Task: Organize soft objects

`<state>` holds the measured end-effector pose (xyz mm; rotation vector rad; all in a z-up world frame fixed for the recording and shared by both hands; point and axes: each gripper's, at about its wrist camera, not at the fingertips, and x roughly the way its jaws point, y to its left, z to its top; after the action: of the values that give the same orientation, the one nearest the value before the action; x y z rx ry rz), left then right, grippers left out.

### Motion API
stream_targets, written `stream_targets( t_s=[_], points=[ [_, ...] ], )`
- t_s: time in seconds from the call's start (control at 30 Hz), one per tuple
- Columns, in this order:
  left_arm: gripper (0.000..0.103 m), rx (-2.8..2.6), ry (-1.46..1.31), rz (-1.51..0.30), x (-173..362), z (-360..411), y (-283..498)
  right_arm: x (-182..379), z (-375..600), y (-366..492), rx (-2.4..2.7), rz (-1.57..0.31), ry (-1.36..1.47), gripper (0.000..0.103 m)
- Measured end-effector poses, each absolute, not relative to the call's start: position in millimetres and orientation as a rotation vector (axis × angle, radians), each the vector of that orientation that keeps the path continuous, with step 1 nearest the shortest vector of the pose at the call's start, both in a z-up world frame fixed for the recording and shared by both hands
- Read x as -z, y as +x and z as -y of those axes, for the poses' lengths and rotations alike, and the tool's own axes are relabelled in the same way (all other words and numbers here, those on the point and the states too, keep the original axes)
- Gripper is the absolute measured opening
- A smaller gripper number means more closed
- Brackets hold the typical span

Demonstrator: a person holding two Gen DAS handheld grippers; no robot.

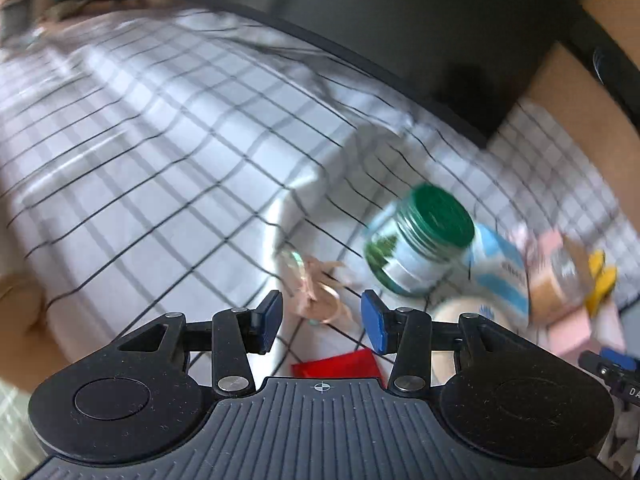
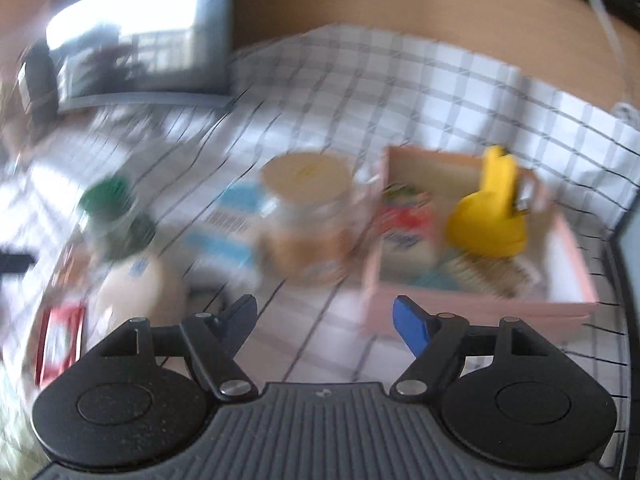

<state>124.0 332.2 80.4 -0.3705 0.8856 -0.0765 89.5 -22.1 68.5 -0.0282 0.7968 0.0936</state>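
Both views are motion-blurred. My left gripper [image 1: 322,318] is open and empty over the checked cloth [image 1: 160,140], just short of a small pink ribboned packet [image 1: 316,296]. A green-lidded jar [image 1: 420,240] lies tilted to its right, beside a blue-and-white pack [image 1: 504,272]. My right gripper [image 2: 325,322] is open and empty above the cloth, in front of a pink tray [image 2: 472,304] that holds a yellow soft toy [image 2: 488,216], a small red-and-white packet [image 2: 404,228] and a striped item [image 2: 484,276].
A cream-lidded jar [image 2: 308,216], a blue-and-white pack [image 2: 232,224], the green-lidded jar [image 2: 116,220], a pale bottle [image 2: 136,288] and a red packet [image 2: 60,336] crowd the cloth left of the tray. A dark screen [image 2: 140,28] stands behind. A red packet [image 1: 340,362] lies under my left gripper.
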Motion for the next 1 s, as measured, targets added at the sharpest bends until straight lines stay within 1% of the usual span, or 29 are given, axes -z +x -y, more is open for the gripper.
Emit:
stream_targets(
  t_s=[0.13,0.23,0.43,0.57,0.73,0.8,0.83,0.9,0.93,1.0],
  points=[
    [0.047,0.062,-0.255,-0.902,-66.6,-317.5,145.9,-50.4,-7.8,79.4,-0.139,-0.846,-0.124,0.076],
    [0.047,0.041,-0.199,-0.951,-53.2,-311.1,161.9,-38.2,-27.3,70.3,-0.156,-0.874,-0.204,0.076],
    [0.047,0.05,-0.115,-0.985,-45.1,-303.5,171.5,-25.0,-48.8,59.2,-0.167,-0.905,-0.295,0.076],
    [0.047,0.053,-0.057,-0.989,-44.1,-297.5,170.3,-33.7,-45.7,62.0,-0.173,-0.893,-0.237,0.076],
    [0.047,0.04,-0.026,-0.993,-44.4,-291.9,170.3,-53.9,-38.0,88.4,-0.267,-0.9,-0.044,0.076],
    [0.043,0.035,-0.05,-0.997,-45.6,-295.6,172.3,-57.5,-41.8,105.1,-0.312,-0.893,-0.003,0.078],
    [0.032,0.023,-0.055,-0.994,-45.8,-297.6,172.6,-57.3,-44.8,113.1,-0.324,-0.89,0.007,0.079],
    [0.022,0.006,-0.058,-0.986,-45.8,-303.8,171.4,-53.3,-53.3,128.9,-0.344,-0.89,0.012,0.079],
    [0.021,0.015,-0.08,-0.981,-45.9,-308.1,170.2,-49.0,-58.0,136.1,-0.351,-0.898,0.01,0.079],
    [0.016,0.021,-0.11,-0.972,-47.3,-314.8,167.2,-41.1,-61.8,145.4,-0.36,-0.903,0.024,0.084]
  ],
)
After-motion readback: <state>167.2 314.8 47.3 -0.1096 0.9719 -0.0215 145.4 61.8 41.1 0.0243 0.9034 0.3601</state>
